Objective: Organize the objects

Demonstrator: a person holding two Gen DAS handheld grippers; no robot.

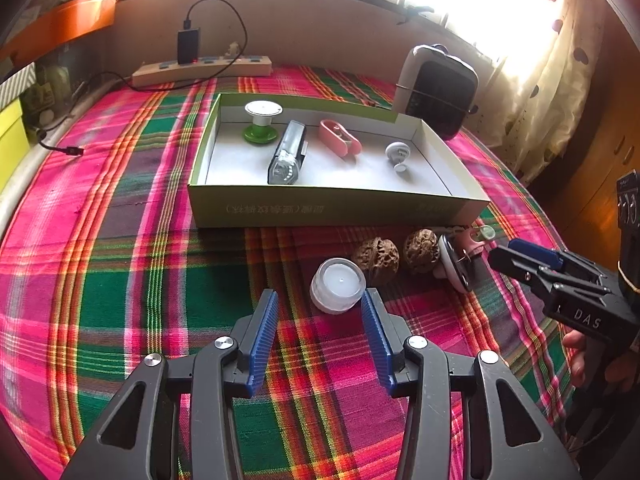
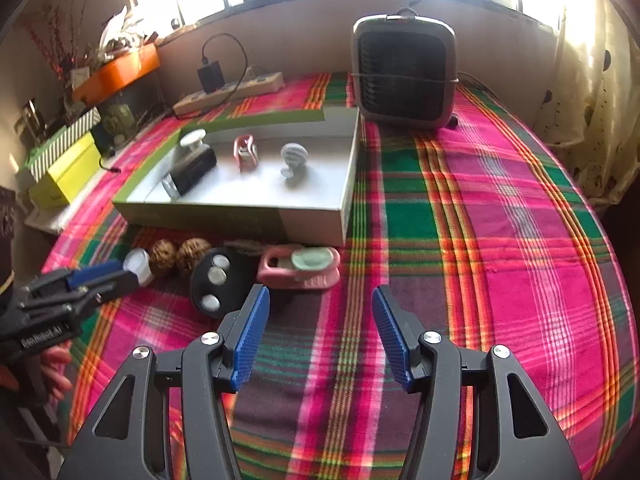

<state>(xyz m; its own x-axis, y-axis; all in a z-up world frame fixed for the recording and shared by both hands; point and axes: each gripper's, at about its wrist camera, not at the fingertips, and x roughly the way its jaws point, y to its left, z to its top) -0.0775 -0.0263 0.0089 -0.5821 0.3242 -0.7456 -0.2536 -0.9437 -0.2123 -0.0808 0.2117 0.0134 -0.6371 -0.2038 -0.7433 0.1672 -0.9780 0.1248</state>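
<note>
While the left gripper (image 1: 320, 308) stands wide with nothing held, a small white jar (image 1: 338, 285) sits just past its tips, before the green box (image 1: 336, 206). From the right wrist, the right gripper (image 2: 320, 304) is also apart and empty, the pink holder (image 2: 300, 266) close ahead on the plaid cloth (image 2: 500, 240).

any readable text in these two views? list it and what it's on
"DAS": white letters on the body of the right gripper, seen from the left wrist view; anything before them is cut off.
"GenRobot.AI", roughly: small and blurred, on the body of the left gripper, seen from the right wrist view.
Print on the front wall of the green box: faint, appears upside down, not readable.
Nothing else legible.
</note>
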